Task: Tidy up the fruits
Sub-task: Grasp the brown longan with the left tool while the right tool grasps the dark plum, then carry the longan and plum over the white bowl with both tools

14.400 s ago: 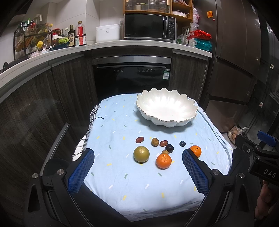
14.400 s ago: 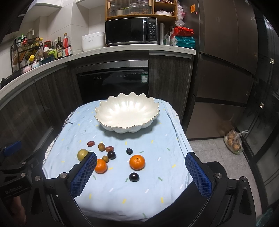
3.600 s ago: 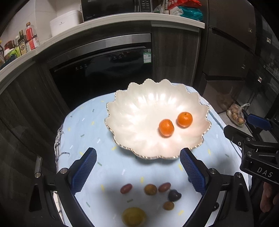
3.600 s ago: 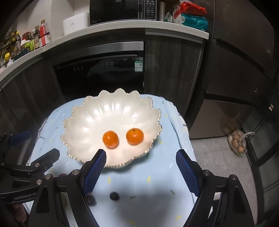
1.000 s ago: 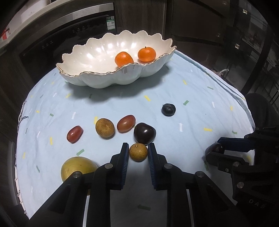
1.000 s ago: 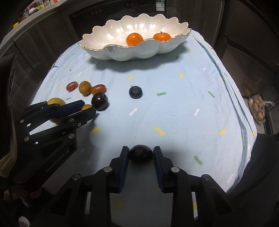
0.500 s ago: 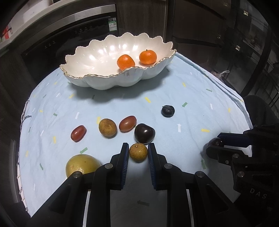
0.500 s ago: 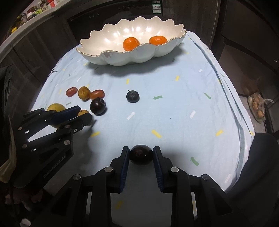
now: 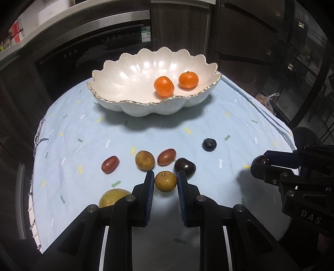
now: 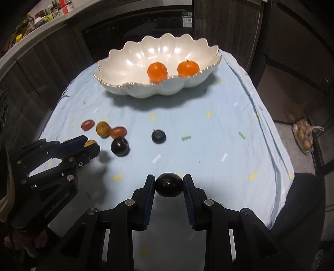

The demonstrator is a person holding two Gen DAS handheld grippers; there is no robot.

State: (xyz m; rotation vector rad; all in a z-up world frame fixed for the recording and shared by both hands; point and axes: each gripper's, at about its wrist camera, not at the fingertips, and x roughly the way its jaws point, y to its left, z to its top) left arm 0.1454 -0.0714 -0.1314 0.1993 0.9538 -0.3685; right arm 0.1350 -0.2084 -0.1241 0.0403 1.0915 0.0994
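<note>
**Two fruits pinched, and the bowl is straight ahead**

The left gripper (image 9: 165,183) is pinching a small brown fruit (image 9: 165,181) between its blue pads. The right gripper (image 10: 169,185) is pinching a dark plum (image 10: 169,185) the same way. Both fruits look lifted a little off the blue cloth (image 10: 208,141).

The white bowl (image 10: 133,62) sits at the far end of the cloth, ahead of both grippers. Its long side runs from left to right. Two oranges (image 10: 157,72) are already in it, on the right part. The bowl looks about as far from one gripper as from the other, so I think both can go forward and drop their fruit in.

More small fruits (image 9: 145,160) lie on the cloth between the left gripper and the bowl.

The right gripper has "DAS" on its side. The left one says something like "GenRobot.AI". A green and white sticker (image 10: 187,16) on the oven is too small to read.
</note>
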